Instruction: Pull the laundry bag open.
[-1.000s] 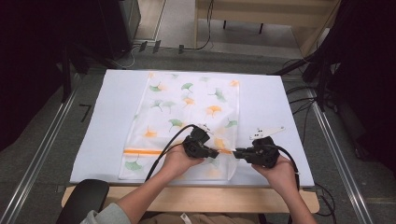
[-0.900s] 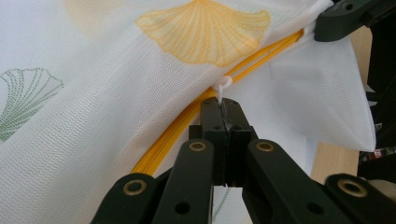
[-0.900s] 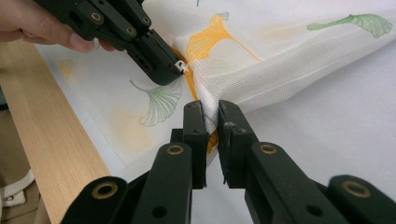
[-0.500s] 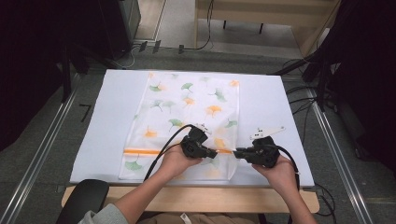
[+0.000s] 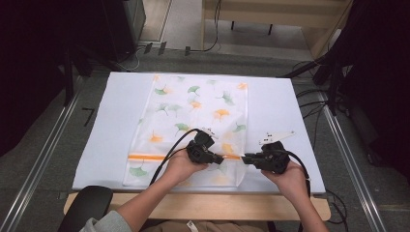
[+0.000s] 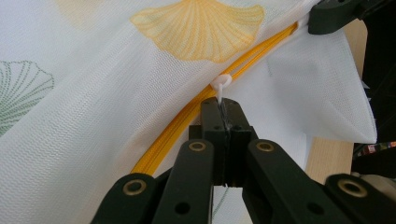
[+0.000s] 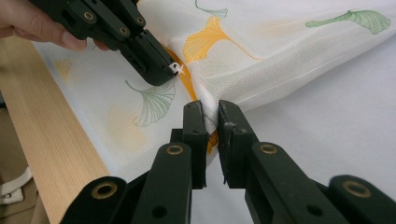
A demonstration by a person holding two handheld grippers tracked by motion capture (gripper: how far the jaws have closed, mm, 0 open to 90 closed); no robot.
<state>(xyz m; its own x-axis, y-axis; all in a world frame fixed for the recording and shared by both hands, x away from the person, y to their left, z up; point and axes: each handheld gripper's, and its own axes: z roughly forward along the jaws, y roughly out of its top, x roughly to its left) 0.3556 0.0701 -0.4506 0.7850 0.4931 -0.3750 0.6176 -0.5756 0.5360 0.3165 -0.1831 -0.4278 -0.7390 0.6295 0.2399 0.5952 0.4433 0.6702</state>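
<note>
A white mesh laundry bag (image 5: 193, 130) printed with ginkgo leaves lies flat on the white surface (image 5: 111, 125), its long axis running away from the person, its zippered end nearest both tongs. The orange zipper (image 5: 150, 157) crosses the bag from side to side, at right angles to that axis.

The left tongs (image 6: 223, 116) are pressed together on the zipper's small white pull tab (image 6: 220, 86), with the tab's ring showing just beyond their tips and the orange teeth running off to either side. The right tongs (image 7: 210, 116) stand narrow, pinching the bag's mesh edge (image 7: 208, 105) at the end of the zipper, just beside the left tongs; a fold of fabric rises between the pads.

No writing can be read on the bag. Black cables trail back from both tongs over the bag's near end. A wooden edge (image 7: 51, 130) borders the surface on the person's side, behind the tongs. Nothing lies between the two tongs but the bag itself.
</note>
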